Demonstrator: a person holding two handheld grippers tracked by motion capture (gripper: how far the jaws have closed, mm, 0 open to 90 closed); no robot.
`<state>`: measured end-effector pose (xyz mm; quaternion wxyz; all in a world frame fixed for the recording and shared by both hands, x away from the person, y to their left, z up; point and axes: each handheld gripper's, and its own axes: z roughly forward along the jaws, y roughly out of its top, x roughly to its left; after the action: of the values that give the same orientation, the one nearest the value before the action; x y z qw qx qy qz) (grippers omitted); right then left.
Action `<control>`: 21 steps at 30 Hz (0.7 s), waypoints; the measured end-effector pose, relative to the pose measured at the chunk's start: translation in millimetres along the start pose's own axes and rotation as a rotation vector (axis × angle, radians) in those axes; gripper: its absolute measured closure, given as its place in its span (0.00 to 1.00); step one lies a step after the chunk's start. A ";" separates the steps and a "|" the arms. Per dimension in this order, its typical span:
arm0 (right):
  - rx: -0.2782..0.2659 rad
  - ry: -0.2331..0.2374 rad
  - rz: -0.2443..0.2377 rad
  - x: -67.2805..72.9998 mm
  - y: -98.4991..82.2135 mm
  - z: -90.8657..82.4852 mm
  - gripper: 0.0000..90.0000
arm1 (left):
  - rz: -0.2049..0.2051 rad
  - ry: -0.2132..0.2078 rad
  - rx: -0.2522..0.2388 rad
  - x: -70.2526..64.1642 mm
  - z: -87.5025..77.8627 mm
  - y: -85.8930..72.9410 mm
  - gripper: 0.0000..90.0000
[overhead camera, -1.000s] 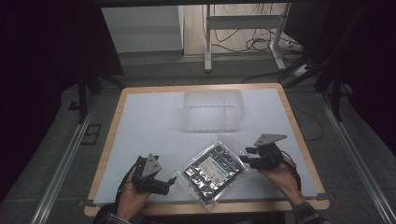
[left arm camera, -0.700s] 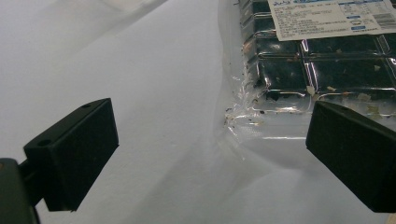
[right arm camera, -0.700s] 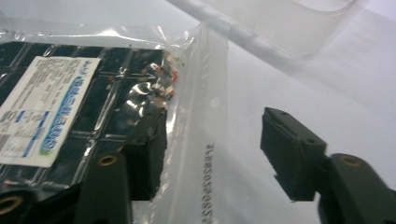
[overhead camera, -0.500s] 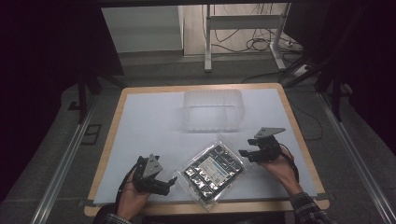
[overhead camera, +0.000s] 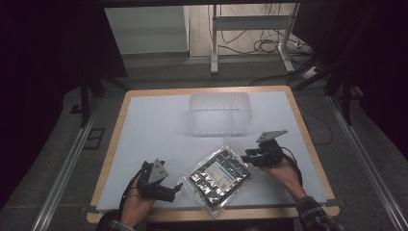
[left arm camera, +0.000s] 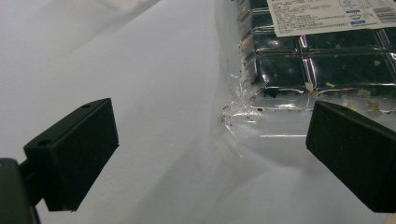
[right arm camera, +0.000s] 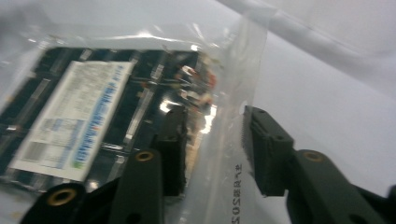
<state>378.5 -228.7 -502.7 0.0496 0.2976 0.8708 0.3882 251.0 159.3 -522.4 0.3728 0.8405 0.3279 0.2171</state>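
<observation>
Lying flat near the front edge of the white table [overhead camera: 159, 130]: clear bag [overhead camera: 219, 177] of dark blocks, white label up. Hovering just left of it, left gripper [overhead camera: 169, 188], jaws spread wide. Straddling the bag's right edge, right gripper [overhead camera: 246, 157], jaws parted. Sitting farther back, clear plastic bin [overhead camera: 219, 114].

high view: dim, dark surroundings, bench [overhead camera: 159, 130] lit evenly | left gripper view: sharp, glare on clear bag [left arm camera: 261, 116] | right gripper view: motion-blurred, bright highlights on plastic, background soft
</observation>
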 end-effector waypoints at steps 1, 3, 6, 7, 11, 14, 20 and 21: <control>-0.002 0.012 0.003 2.9 0.7 0.1 0.71 | 0.000 0.000 0.000 -0.1 0.1 0.0 0.02; 0.012 0.013 -0.010 7.3 1.3 2.1 0.75 | 0.001 0.000 0.000 -0.4 0.1 0.0 0.02; 0.073 -0.043 -0.055 14.1 -0.4 10.7 0.81 | 0.002 0.000 0.001 -0.6 0.2 0.0 0.02; 0.093 -0.059 -0.054 14.3 -0.8 12.5 0.83 | 0.003 0.001 0.001 -0.6 0.0 0.0 0.02; 0.113 -0.063 -0.010 10.1 -3.0 13.4 0.97 | 0.005 0.000 0.001 -0.8 0.2 0.1 0.02; 0.117 -0.052 0.011 8.9 -2.7 12.9 0.99 | 0.014 0.003 0.004 -0.6 -0.6 0.3 0.02; 0.082 -0.016 0.057 7.7 1.4 2.8 0.99 | 0.006 0.007 -0.007 -0.8 -1.1 0.3 0.03; 0.073 -0.011 0.059 8.2 2.7 0.5 0.99 | 0.004 0.007 -0.008 -0.7 -1.3 0.3 0.03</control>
<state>373.2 -222.4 -499.9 0.0320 0.3269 0.8749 0.3558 249.9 159.2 -521.4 0.3744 0.8390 0.3265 0.2220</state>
